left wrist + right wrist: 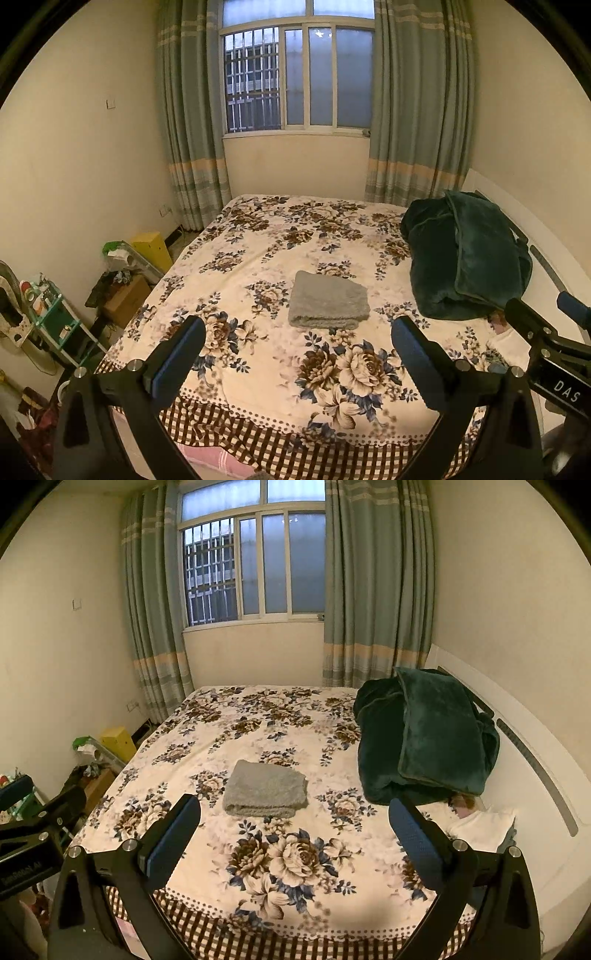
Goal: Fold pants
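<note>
The grey pants point(328, 301) lie folded into a compact rectangle in the middle of the floral bed point(258, 236); they also show in the right wrist view point(265, 790). My left gripper point(297, 332) is open and empty, held above the bed's near edge, well short of the pants. My right gripper point(293, 812) is open and empty, at the same distance from the bed point(280, 720). The right gripper's body shows at the right edge of the left wrist view point(546, 332); the left gripper's body shows at the left edge of the right wrist view point(33, 830).
A dark green blanket point(465, 258) is heaped at the bed's right side by the white headboard point(535, 760). A white pillow point(484, 827) lies near it. Boxes and a cluttered shelf point(55, 317) stand on the floor left of the bed. Window and curtains are behind.
</note>
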`<control>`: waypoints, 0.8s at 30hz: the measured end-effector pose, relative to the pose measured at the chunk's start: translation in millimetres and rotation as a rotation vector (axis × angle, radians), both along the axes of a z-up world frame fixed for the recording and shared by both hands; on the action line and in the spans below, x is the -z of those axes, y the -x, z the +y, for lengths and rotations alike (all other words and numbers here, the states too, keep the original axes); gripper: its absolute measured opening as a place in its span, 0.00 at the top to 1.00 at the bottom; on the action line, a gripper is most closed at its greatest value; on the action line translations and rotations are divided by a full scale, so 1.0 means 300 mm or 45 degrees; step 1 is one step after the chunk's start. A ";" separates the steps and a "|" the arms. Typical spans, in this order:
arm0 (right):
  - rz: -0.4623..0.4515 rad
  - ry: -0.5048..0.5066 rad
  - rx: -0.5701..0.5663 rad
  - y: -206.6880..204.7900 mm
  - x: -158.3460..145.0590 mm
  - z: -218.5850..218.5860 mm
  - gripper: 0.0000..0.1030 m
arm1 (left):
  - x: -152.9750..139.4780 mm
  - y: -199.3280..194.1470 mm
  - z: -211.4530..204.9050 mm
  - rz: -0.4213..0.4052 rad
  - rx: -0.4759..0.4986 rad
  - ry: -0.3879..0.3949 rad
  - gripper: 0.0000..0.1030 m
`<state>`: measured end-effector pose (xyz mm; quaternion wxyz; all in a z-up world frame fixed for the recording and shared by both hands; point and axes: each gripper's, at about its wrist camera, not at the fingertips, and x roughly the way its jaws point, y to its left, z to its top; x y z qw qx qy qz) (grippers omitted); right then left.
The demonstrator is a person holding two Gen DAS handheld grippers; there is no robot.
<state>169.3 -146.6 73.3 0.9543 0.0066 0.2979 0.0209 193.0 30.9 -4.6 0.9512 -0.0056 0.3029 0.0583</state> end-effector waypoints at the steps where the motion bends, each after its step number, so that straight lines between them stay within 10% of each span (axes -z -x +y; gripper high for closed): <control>1: 0.002 -0.006 0.000 -0.004 0.004 -0.007 0.00 | 0.003 0.000 0.004 0.001 0.006 -0.001 0.00; 24: 0.023 -0.016 -0.030 -0.032 0.007 -0.023 0.00 | -0.032 -0.005 -0.022 0.008 0.003 0.003 0.00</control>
